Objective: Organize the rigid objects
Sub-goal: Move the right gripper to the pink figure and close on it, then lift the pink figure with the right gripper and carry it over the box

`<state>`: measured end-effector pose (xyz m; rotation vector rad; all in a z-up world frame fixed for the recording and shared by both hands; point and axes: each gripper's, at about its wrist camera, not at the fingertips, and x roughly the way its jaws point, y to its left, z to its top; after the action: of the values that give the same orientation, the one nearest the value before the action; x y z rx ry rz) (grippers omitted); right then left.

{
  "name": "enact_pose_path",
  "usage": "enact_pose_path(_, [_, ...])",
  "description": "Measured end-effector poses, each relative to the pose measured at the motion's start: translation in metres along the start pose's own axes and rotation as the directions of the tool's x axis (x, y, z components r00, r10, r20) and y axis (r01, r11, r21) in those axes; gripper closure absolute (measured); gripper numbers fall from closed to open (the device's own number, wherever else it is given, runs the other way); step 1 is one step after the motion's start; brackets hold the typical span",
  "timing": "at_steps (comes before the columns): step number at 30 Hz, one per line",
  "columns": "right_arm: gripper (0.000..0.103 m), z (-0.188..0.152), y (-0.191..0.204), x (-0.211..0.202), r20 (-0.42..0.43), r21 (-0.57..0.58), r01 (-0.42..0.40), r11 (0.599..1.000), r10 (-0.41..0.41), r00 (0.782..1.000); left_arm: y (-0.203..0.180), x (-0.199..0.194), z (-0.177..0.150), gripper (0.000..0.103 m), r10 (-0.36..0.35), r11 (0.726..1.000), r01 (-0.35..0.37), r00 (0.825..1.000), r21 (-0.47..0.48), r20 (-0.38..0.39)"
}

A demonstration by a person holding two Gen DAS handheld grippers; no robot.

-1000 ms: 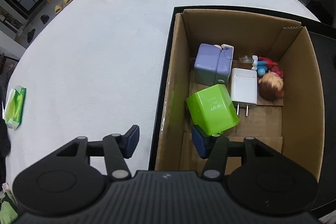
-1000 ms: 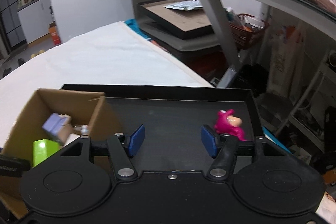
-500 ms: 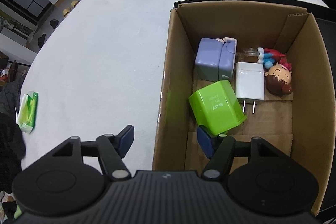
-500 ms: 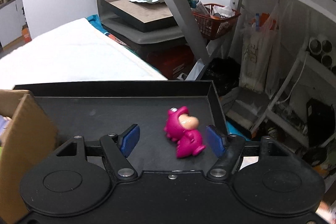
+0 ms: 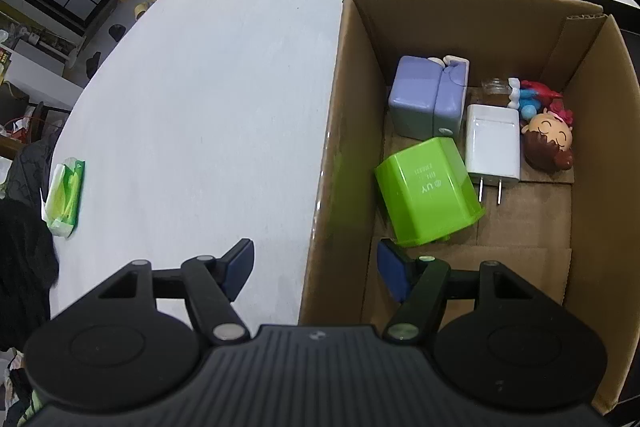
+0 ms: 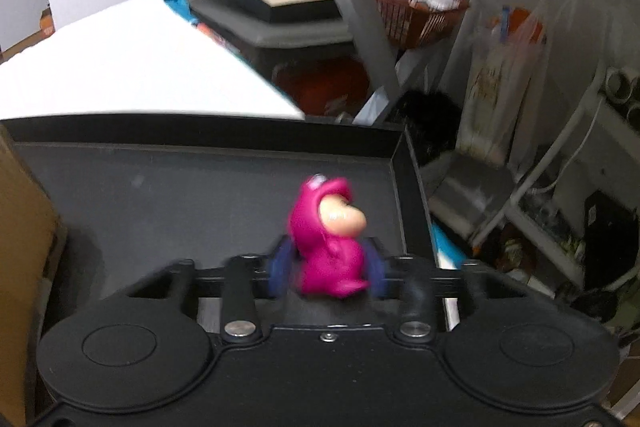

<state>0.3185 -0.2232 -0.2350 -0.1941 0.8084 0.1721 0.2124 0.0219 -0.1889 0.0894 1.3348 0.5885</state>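
Pink figure (image 6: 330, 251) between closing right claw (image 6: 328, 269), near tray edge (image 6: 412, 187).

Black claw (image 5: 314, 267), blue pads (image 5: 239, 265)

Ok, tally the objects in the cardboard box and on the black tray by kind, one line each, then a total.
Plug-type blocks: 3 (green block, lilac block, white charger)
Toy figures: 3 (brown-haired figure, red-and-blue figure, pink figure)
Small clear jar: 1
Total: 7
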Motion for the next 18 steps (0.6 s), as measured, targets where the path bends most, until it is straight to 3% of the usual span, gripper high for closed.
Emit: enact_pose_path(18, [0.07, 0.01, 0.009, -0.073, 0.039, 0.009, -0.11, 0.994, 0.11, 0.993, 0.009, -0.017, -0.007, 0.037, -0.093, 0.995, 0.095, 0.993, -0.023, 0.075])
